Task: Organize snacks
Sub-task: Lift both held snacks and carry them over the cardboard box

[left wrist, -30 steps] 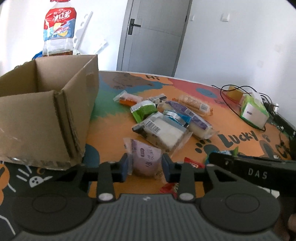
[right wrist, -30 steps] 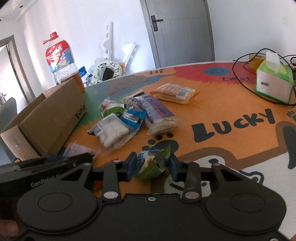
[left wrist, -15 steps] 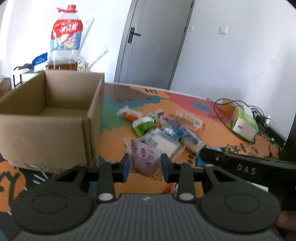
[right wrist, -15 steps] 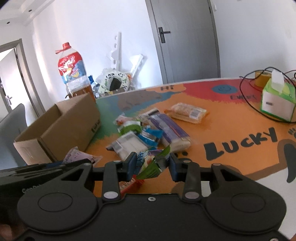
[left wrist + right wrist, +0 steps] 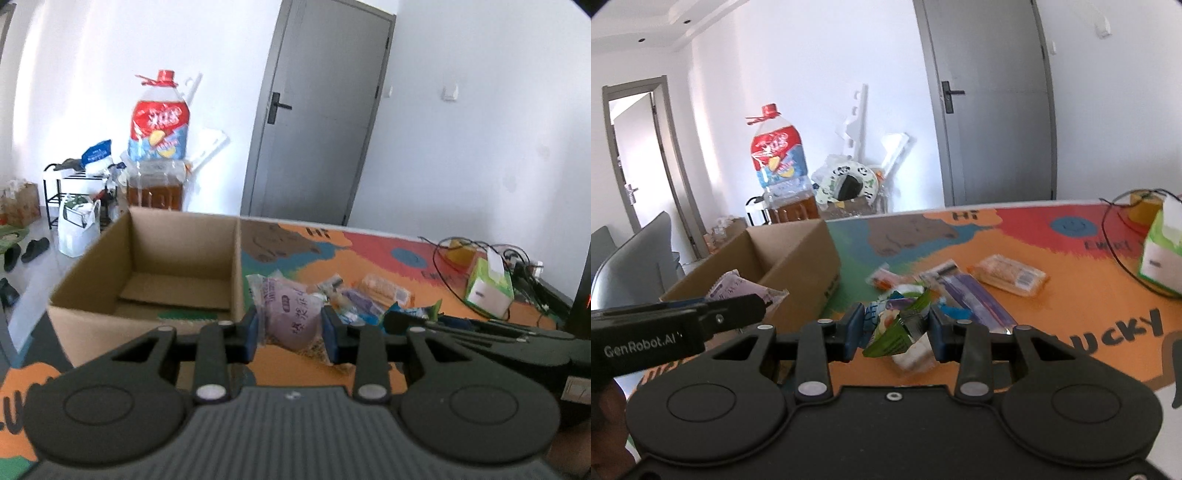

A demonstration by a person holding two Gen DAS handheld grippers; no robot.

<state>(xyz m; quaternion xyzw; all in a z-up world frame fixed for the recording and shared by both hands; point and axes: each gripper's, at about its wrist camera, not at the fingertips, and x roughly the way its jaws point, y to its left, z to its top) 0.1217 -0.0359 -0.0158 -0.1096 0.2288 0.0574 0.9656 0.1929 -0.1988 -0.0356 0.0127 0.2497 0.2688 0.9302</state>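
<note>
The left claw pinches a pale purple snack packet between its blue pads, the packet held clear of the desk just beside the right wall of the open cardboard box, which sits at about ten o'clock from it. The right claw pinches a crumpled green-and-white snack packet, lifted above the orange desk. From the right wrist view the left claw shows at nine o'clock with its purple packet over the box's near corner. The loose snacks lie in a cluster on the desk at about one o'clock from the right claw, a tissue box farther off at two o'clock. A large bottle stands behind the box at twelve o'clock.
</note>
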